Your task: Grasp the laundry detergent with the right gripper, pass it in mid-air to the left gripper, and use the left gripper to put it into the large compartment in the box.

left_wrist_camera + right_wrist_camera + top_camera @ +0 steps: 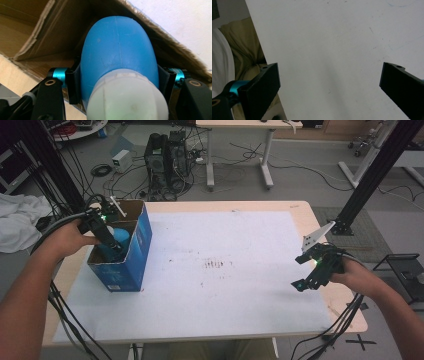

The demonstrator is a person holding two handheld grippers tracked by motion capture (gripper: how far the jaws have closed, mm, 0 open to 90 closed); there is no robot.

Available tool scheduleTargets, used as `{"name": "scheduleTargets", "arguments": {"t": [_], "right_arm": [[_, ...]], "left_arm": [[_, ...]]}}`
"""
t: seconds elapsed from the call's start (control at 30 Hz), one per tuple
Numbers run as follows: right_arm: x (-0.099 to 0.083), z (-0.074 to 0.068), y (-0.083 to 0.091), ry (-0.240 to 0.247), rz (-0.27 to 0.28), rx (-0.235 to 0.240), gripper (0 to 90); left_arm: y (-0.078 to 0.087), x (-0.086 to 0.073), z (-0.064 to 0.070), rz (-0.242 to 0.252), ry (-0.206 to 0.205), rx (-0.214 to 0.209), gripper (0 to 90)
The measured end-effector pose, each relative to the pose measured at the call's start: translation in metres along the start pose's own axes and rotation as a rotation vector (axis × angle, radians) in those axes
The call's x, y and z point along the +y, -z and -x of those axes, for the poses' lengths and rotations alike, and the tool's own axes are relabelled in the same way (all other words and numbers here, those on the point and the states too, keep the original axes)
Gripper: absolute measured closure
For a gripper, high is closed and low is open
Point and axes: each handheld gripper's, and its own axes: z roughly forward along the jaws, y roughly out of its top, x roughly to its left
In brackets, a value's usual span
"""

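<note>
The left claw [117,82] is clamped on the blue bottle [120,57] inside the box [142,240] at the table's left edge. The bottle could catch the cardboard flap and tip the box. The right claw [329,82] is apart.

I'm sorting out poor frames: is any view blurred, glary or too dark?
High view: evenly lit and fairly sharp, dim toward the corners. Left gripper view: the blue rounded plastic bottle is so close that its white cap looks soft. Right gripper view: the white table sheet is flat and featureless, with the black jaws dark.
</note>
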Motion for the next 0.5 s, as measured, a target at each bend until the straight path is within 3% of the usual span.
{"name": "scheduleTargets", "arguments": {"t": [0.07,0.17,0.2,0.23,0.3,0.33,0.37,0.43,0.47,0.5], "right_arm": [[0.000,0.001,-0.001,0.008,0.005,-0.001,2.1],[0.000,0.000,-0.001,-0.005,0.001,-0.001,2.1],[0.000,0.000,-0.002,-0.009,-0.001,-0.002,2.1],[0.000,0.000,-0.002,-0.001,0.002,-0.001,2.1],[0.001,0.001,-0.002,0.000,-0.001,0.005,2.1],[0.001,0.001,-0.003,0.010,0.005,0.005,2.1],[0.001,0.001,-0.003,0.008,0.002,0.004,2.1],[0.001,0.000,-0.004,-0.004,-0.002,0.006,2.1],[0.001,0.000,-0.004,-0.001,-0.002,0.005,2.1],[0.001,0.001,-0.005,0.002,-0.003,0.009,2.1]], "left_arm": [[-0.005,0.000,0.002,0.018,0.016,0.010,37.6],[-0.008,0.000,0.000,-0.016,-0.013,0.005,37.6],[-0.011,0.000,0.003,0.004,0.019,0.001,37.6],[-0.011,0.000,0.001,-0.020,-0.002,0.001,37.6],[-0.016,0.000,0.003,-0.010,0.013,0.000,37.6],[-0.015,0.001,0.001,-0.042,-0.023,-0.002,37.6],[-0.017,0.001,0.003,-0.011,0.010,0.000,37.6],[-0.019,0.001,0.005,0.017,0.034,-0.005,37.6],[-0.017,0.002,0.002,-0.021,-0.011,-0.003,37.6],[-0.017,0.002,0.002,-0.016,-0.005,-0.005,37.6]]}}
